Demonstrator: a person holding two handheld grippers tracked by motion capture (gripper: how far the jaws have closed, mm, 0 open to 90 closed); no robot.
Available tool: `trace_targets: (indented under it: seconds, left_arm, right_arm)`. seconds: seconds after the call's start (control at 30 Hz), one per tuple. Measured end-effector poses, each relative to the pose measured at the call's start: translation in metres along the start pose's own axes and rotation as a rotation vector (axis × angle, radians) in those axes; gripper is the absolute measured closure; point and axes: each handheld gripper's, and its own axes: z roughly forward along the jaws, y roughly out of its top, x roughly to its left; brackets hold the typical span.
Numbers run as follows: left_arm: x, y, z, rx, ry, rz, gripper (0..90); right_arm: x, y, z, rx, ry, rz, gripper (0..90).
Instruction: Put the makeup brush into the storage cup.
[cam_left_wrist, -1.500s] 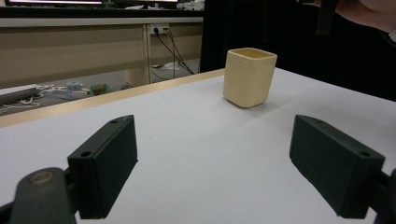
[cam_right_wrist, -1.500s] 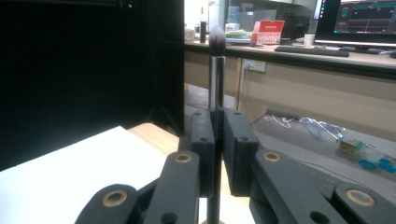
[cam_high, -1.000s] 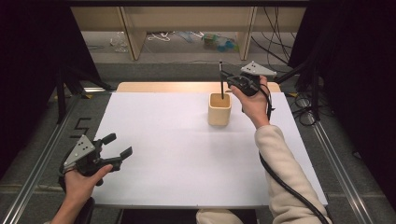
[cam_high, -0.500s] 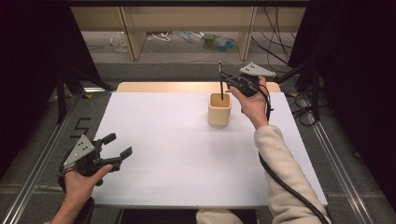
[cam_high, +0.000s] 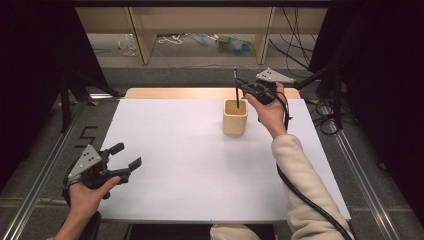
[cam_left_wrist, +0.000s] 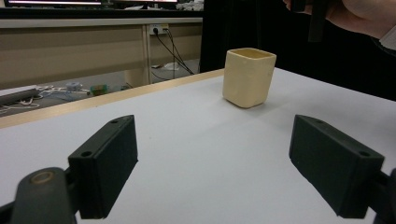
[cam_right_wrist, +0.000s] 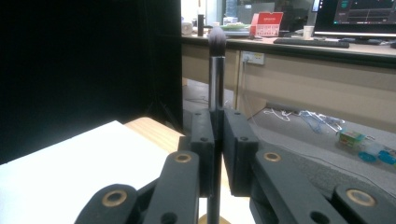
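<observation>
The cup serves as the landmark for every place here. Nearest the person, at the bench's (cam_high: 200, 165) front left corner and well apart from the cup, the left gripper (cam_high: 125, 156) rests in the person's left hand (cam_high: 87, 192), low over the white surface. Its fingers (cam_left_wrist: 105, 163) stand wide apart with nothing between them; in the left gripper view they frame bare bench, with the cup farther off between them.

The cream, square-sided cup (cam_high: 235, 116) stands upright on the white sheet, toward the far side of the bench and right of its middle. Its mouth is open to the top.

Just beyond and to the right of the cup, the right hand (cam_high: 267, 110) holds the right gripper (cam_high: 241, 88) above the cup's far right rim. Its fingers (cam_right_wrist: 203, 140) are clamped together on the handle of a slim makeup brush (cam_high: 236, 87). The brush stands upright, dark bristles at the top, and its lower end dips into the cup's mouth. In the right gripper view the handle (cam_right_wrist: 215, 84) runs straight up through the pinch, and the soft tip (cam_right_wrist: 217, 39) rises clear above the fingers.

Beyond the cup the bench's wooden far edge (cam_high: 175, 93) shows as a pale strip.
</observation>
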Motion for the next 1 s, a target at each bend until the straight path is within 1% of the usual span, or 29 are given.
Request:
trace_targets:
  seconds: [0.1,0.17,0.2,0.23,0.3,0.4,0.5,0.6,0.7,0.73,0.8,0.83,0.9,1.0]
  left_arm:
    - [0.0000,0.0000,0.0001,0.002,-0.001,0.003,15.1]
    - [0.0000,0.0000,0.0001,0.002,-0.001,0.004,15.1]
    - [0.0001,0.0000,0.0001,0.003,-0.001,0.004,15.2]
    - [0.0001,0.0000,0.0001,0.003,-0.001,0.004,15.2]
    - [-0.0001,0.0000,0.0000,0.003,-0.001,0.004,15.2]
    - [-0.0001,-0.0001,0.0001,0.004,-0.002,0.003,15.2]
    - [0.0000,-0.0001,0.0000,0.003,-0.002,0.003,15.2]
    - [-0.0002,0.0000,0.0000,0.004,-0.002,0.004,15.2]
    - [-0.0002,0.0000,0.0001,0.004,-0.002,0.004,15.2]
    - [-0.0001,-0.0001,0.0001,0.004,-0.002,0.003,15.2]
    - [-0.0002,-0.0001,0.0001,0.004,-0.003,0.003,15.2]
    - [-0.0001,-0.0001,0.0001,0.004,-0.003,0.004,15.2]
    - [-0.0002,-0.0001,0.0001,0.005,-0.003,0.004,15.2]
    - [-0.0004,-0.0001,0.0001,0.005,-0.003,0.005,15.2]
  right_arm:
    - [-0.0010,-0.0008,0.0006,-0.001,-0.005,-0.005,84.1]
    - [-0.0021,-0.0015,0.0016,-0.008,-0.012,-0.019,84.1]
    - [-0.0020,-0.0017,0.0016,-0.003,-0.010,-0.016,84.1]
    - [-0.0010,-0.0022,0.0015,0.007,-0.005,-0.001,84.1]
    - [-0.0014,-0.0031,0.0031,-0.007,-0.012,-0.014,84.1]
    - [-0.0005,-0.0037,0.0032,0.006,-0.006,-0.006,84.1]
    - [-0.0008,-0.0041,0.0038,0.005,-0.010,-0.013,84.1]
    - [-0.0004,-0.0046,0.0039,0.008,-0.010,-0.009,84.1]
    - [-0.0008,-0.0057,0.0053,0.000,-0.010,-0.013,84.1]
    - [-0.0007,-0.0057,0.0046,0.017,-0.009,-0.009,84.1]
    - [-0.0012,-0.0066,0.0060,0.002,-0.011,-0.017,84.1]
    - [-0.0004,-0.0070,0.0061,0.010,-0.009,-0.006,84.1]
    - [-0.0007,-0.0076,0.0065,0.010,-0.012,-0.013,84.1]
    - [-0.0005,-0.0083,0.0073,0.008,-0.016,-0.009,84.1]
